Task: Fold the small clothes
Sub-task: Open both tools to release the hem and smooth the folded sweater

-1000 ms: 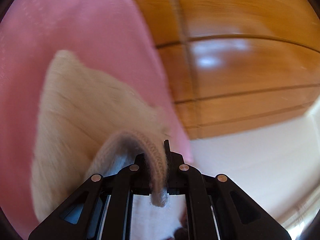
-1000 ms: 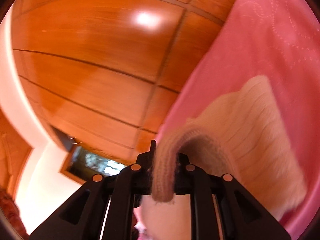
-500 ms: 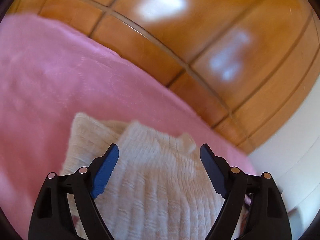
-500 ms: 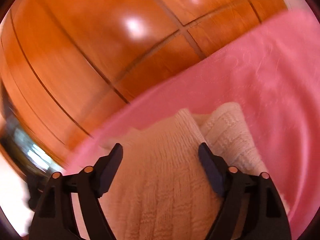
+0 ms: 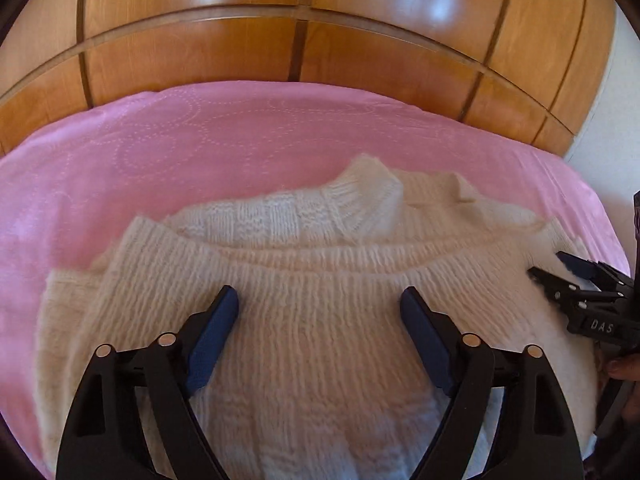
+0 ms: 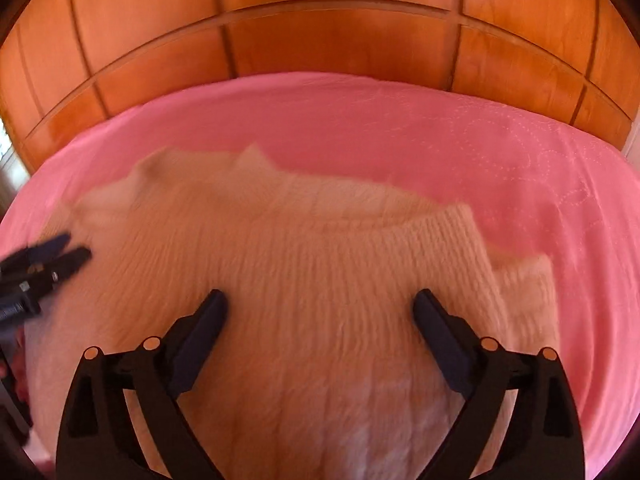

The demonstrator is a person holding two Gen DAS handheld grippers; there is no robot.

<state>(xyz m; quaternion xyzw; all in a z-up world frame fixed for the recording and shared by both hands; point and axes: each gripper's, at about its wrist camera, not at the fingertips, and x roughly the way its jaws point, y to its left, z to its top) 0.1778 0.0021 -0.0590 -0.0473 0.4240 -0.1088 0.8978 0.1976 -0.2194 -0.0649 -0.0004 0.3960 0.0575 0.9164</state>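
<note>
Cream knit sweater (image 5: pixel 320 320) folded on pink bedspread (image 5: pixel 200 140), ribbed hem edge of upper layer running across in a shallow arc, lower layer showing beyond it with ribbed collar (image 5: pixel 360 200) sticking up at far side. Sleeve cuff or corner protruding at left edge in left wrist view, at right edge in right wrist view (image 6: pixel 532 280).

Left gripper (image 5: pixel 319 304) spread wide, nothing between blue pads (image 5: pixel 212 336), both fingers hovering over or resting on top layer of sweater; contact not determinable. Right gripper (image 6: pixel 320 308) likewise spread wide, empty, dark pads (image 6: pixel 196 344) over middle of same garment (image 6: pixel 320 280).

Each gripper visible in the other's camera: right one (image 5: pixel 560 272) at right margin of left wrist view, tips at sweater's side edge, "DAS" lettering on body; left one (image 6: pixel 56 252) at left margin of right wrist view, blurred, tips at opposite side edge.

Wooden panelled headboard (image 5: pixel 280 40) behind bedspread, glossy, with dark grooves; same panels in right wrist view (image 6: pixel 320 20). Dotted circular stitching on pink cloth (image 6: pixel 440 128). White wall strip at far right of left wrist view (image 5: pixel 624 120)
</note>
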